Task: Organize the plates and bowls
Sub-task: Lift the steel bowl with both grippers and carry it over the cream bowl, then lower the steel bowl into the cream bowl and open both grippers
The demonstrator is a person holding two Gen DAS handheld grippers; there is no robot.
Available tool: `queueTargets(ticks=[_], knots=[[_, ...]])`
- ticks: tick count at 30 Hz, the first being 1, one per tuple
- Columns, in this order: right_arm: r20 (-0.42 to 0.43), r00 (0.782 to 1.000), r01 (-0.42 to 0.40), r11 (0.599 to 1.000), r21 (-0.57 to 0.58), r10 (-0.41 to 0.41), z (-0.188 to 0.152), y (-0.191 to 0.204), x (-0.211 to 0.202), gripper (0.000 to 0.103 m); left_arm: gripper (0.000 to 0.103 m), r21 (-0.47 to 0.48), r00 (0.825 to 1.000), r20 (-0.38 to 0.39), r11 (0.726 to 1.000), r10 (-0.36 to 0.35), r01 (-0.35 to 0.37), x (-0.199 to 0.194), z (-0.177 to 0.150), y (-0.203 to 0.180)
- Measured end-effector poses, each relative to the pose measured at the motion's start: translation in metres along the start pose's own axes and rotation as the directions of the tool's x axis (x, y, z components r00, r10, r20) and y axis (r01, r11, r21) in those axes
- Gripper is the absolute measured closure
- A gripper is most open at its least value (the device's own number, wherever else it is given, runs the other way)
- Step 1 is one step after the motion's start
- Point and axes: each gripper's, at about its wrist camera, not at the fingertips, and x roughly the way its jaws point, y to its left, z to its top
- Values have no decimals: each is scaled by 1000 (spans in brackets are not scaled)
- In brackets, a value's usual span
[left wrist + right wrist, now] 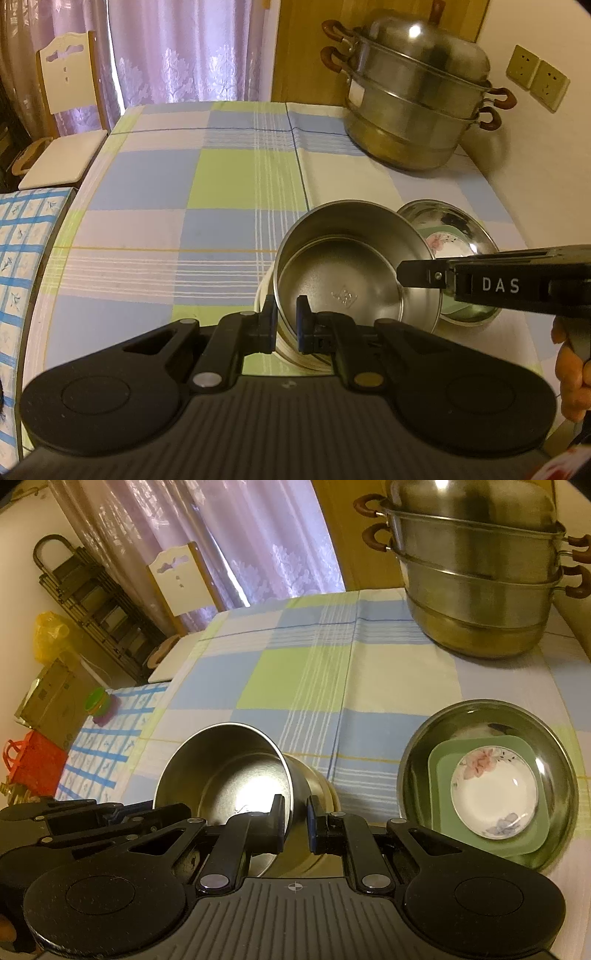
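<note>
A deep steel bowl [351,266] sits tilted on a cream bowl [291,354] near the table's front edge. My left gripper [287,317] straddles the steel bowl's near rim, one finger inside, one outside, shut on it. My right gripper [295,814] straddles the same steel bowl [229,768] at its right rim, a small gap showing at the pads. To the right a wide steel basin [487,782] holds a green square plate [443,794] with a small white flowered dish [495,797] on it.
A large stacked steel steamer pot [417,107] stands at the table's back right. The checked tablecloth [207,192] covers the table. A white chair [62,110] stands at the far left, and a blue-checked surface [26,236] lies at the left.
</note>
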Motion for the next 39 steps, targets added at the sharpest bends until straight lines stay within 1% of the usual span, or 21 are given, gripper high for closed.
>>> queueTargets(ticks=[11, 25, 31, 35, 39], knots=[[-27, 999, 18, 1000, 21, -17, -1, -4, 13, 91, 94, 1, 999, -32, 1000, -6, 6, 17, 2, 2], [-54, 999, 3, 999, 41, -1, -2, -12, 24, 91, 95, -8, 998, -66, 1000, 10, -11, 32, 2, 1], [-52, 999, -2, 999, 35, 4, -4, -13, 29, 91, 94, -9, 997, -71, 1000, 25, -25, 37, 0, 0], [-49, 999, -9, 999, 39, 11, -6, -15, 30, 91, 94, -2, 998, -61, 999, 34, -34, 37, 0, -2], [-53, 998, -17, 999, 44, 19, -5, -17, 29, 91, 93, -14, 998, -60, 999, 29, -29, 37, 0, -1]])
